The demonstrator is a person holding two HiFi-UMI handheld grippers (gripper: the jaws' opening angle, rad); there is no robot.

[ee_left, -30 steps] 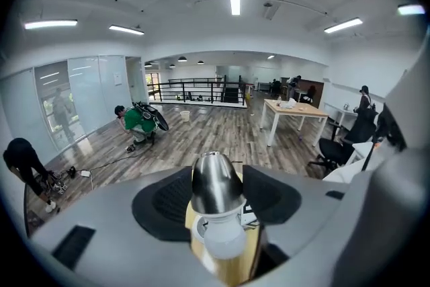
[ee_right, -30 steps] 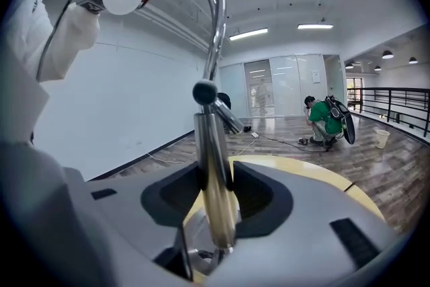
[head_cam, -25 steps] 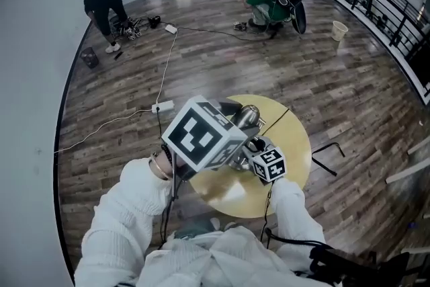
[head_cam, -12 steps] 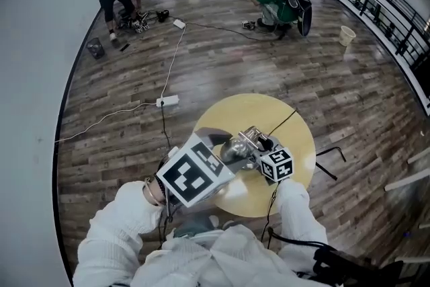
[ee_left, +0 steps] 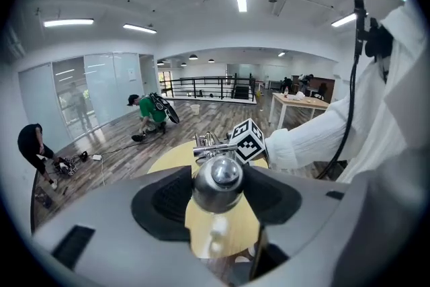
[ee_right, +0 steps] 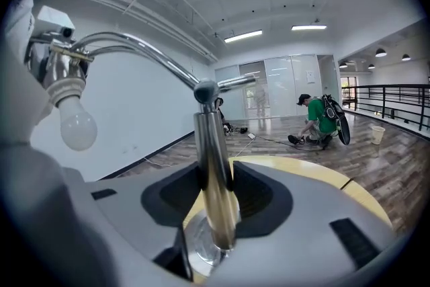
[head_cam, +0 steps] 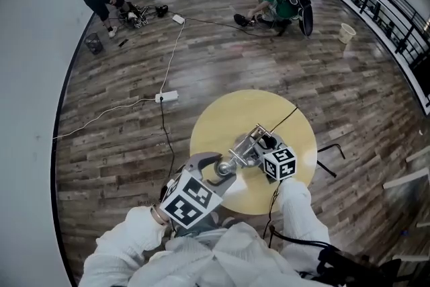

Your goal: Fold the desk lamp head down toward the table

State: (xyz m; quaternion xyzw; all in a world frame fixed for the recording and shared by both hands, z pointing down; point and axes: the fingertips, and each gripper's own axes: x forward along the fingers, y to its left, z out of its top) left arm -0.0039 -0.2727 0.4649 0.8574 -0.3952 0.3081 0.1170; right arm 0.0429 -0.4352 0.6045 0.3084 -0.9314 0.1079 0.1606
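Left gripper [ee_left: 216, 197]: your jaws stood wide, clamped on the lamp head [ee_left: 217, 177], low over the tabletop [head_cam: 232, 114] near edge. Right gripper [ee_right: 215, 201]: jaws pinched the upright post [ee_right: 211, 144], likely bracing the base against tipping.

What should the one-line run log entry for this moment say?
left gripper: shut on lamp head | right gripper: shut on lamp post | lamp stands on round table | lamp head not yet down
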